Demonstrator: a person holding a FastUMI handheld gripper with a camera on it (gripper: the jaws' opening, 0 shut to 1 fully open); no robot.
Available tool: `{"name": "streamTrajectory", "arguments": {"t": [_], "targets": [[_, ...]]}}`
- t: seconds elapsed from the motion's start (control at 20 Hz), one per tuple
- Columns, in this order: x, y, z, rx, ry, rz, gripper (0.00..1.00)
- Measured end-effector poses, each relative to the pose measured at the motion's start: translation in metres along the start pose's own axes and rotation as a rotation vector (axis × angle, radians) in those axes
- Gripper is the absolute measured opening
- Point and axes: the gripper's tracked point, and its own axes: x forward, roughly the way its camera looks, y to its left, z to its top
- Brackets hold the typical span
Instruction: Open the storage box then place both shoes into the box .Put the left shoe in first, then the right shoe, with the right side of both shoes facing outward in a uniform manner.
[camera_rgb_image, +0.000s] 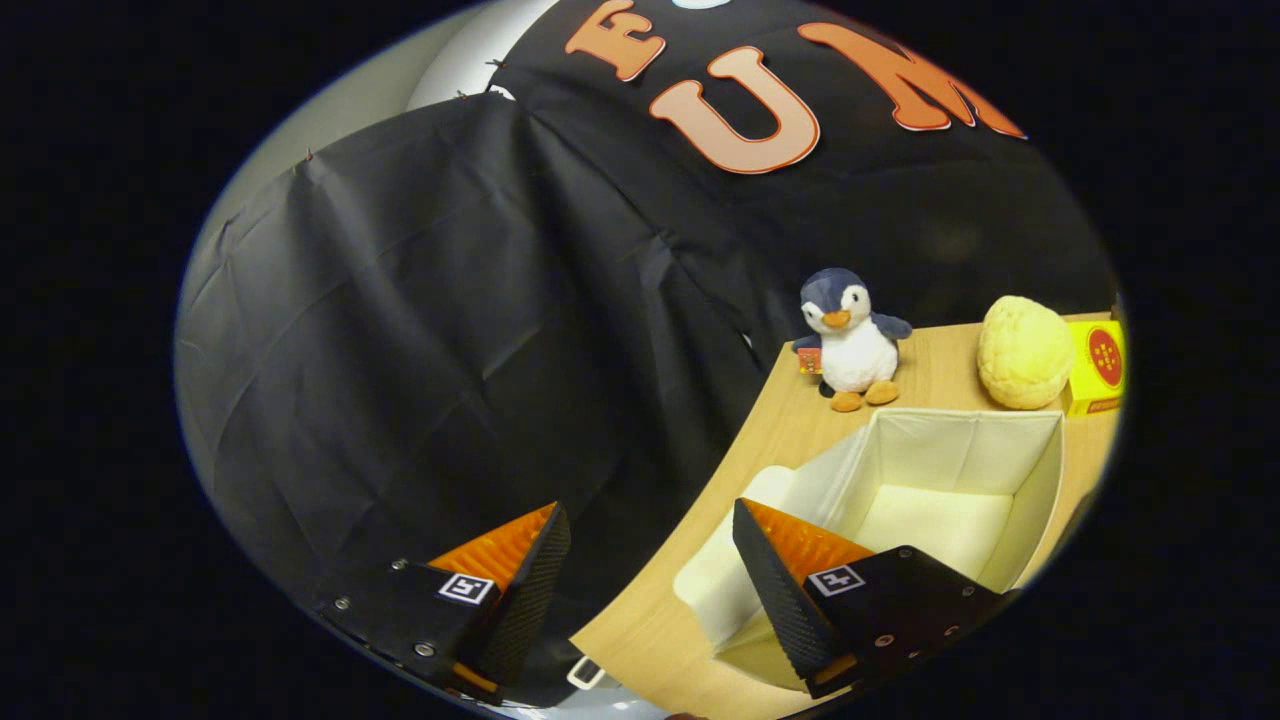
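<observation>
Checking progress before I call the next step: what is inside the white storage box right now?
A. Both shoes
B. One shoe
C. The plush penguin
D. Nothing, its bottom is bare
D: the storage box stands open with its pale bottom showing and nothing on it, while the penguin sits on the table behind it; the gripper is open and holds nothing.

Table (790, 430): I see pale wood.
On it: open storage box (1040, 480), its lid (720, 580), toy penguin (850, 340), yellow ball (1025, 352), yellow carton (1098, 368).
Tool (650, 560): fingers apart, holding nothing.
</observation>
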Motion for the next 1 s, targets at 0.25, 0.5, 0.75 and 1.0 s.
{"name": "streamTrajectory", "arguments": {"t": [0.25,0.5,0.75,1.0], "targets": [[-0.034,-0.062,0.006,-0.022,-0.058,-0.137,0.98],[-0.091,-0.143,0.002,-0.043,-0.105,-0.318,0.98],[-0.15,-0.219,-0.021,-0.051,-0.108,-0.489,0.98],[-0.203,-0.276,-0.048,-0.05,-0.107,-0.616,0.98]]}}
